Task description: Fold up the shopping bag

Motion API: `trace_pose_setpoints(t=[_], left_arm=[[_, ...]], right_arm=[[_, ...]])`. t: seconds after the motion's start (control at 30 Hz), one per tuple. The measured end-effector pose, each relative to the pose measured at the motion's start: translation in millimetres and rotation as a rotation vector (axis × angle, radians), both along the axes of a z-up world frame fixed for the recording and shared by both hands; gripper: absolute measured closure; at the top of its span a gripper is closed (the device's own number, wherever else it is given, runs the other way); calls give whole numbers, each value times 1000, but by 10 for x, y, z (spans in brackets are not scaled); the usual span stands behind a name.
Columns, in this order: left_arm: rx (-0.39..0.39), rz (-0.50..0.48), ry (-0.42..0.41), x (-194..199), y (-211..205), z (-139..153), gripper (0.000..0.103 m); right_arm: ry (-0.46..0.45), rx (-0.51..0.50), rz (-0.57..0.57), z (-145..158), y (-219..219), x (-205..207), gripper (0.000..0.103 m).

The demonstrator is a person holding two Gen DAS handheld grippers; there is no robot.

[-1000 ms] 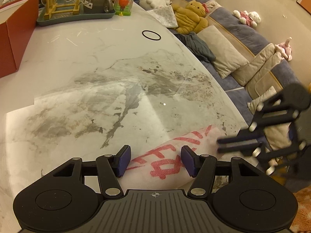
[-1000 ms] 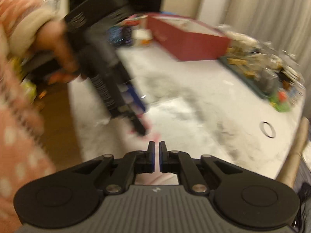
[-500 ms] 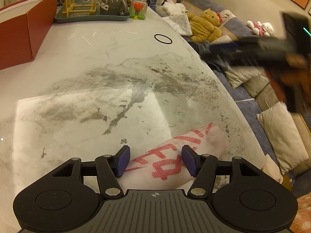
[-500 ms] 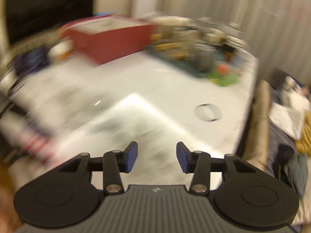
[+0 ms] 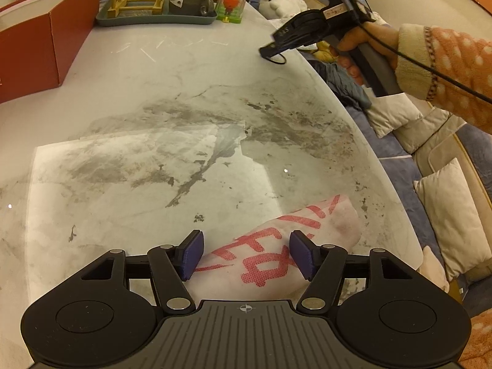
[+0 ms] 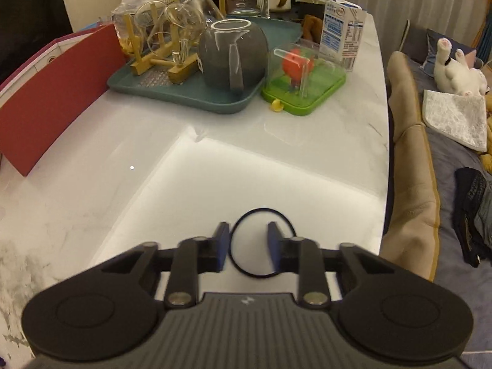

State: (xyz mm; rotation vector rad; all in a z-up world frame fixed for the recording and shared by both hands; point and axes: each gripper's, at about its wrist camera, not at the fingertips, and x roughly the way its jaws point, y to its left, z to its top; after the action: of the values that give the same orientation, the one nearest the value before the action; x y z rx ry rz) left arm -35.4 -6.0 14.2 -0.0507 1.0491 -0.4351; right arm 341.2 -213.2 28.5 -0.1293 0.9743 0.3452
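Left gripper (image 5: 247,253): we see jaws just opening, apart, folded bag (image 5: 307,224) between. Right gripper (image 6: 248,241): jaws closing, apart around black ring (image 6: 261,209).

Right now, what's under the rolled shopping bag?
Only the marble table shows around the shopping bag, which lies flat on it. The bag's underside and inner layers are covered, so anything beneath cannot be seen.
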Motion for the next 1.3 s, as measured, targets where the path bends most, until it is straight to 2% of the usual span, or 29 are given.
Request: trace_pose_setpoints(t=[0.03, 0.13, 0.37, 0.47, 0.53, 0.57, 0.63, 0.67, 0.73, 0.8, 0.9, 1.0, 1.1, 1.13, 1.2, 1.3], left_arm=[[4, -6, -1, 6, -1, 3, 38], [6, -17, -4, 14, 3, 8, 36], [1, -18, -6, 6, 14, 9, 36], [1, -20, -10, -5, 17, 6, 36], [1, -21, -11, -7, 15, 6, 36], [2, -22, -11, -6, 13, 7, 36], [5, -28, -13, 4, 3, 12, 36], [6, -32, -16, 12, -4, 14, 36], [6, -33, -17, 11, -7, 8, 36], [7, -36, -18, 15, -16, 8, 36], [7, -41, -18, 16, -18, 8, 36], [7, -46, -26, -3, -16, 3, 36], [-5, -63, -55, -32, 7, 3, 36], [5, -84, -82, -58, -1, 26, 36], [75, -157, -176, -173, -77, 131, 36], [129, -368, -309, -379, -270, 346, 36]], right_arm=[[39, 23, 2, 18, -3, -2, 103], [67, 7, 58, 18, -12, -355, 103], [174, 105, 97, -63, -144, -1711, 103], [212, 154, 98, -95, -169, -2111, 103], [169, 146, 103, -49, -161, -2299, 100], [132, 142, 100, -2, -157, -2391, 94], [36, 203, 70, 194, -192, -2557, 85], [2, 253, 71, 285, -208, -2628, 85], [-20, 312, 104, 392, -166, -2732, 85], [-31, 293, 133, 395, -53, -2793, 85], [-4, 285, 169, 229, 170, -2788, 85], [73, 238, 203, -1, 361, -2762, 101], [91, 259, 180, -34, 349, -2722, 103], [110, 274, 170, -30, 329, -2684, 103], [110, 253, 194, -13, 352, -2662, 103], [112, 234, 195, 1, 398, -2651, 103]])
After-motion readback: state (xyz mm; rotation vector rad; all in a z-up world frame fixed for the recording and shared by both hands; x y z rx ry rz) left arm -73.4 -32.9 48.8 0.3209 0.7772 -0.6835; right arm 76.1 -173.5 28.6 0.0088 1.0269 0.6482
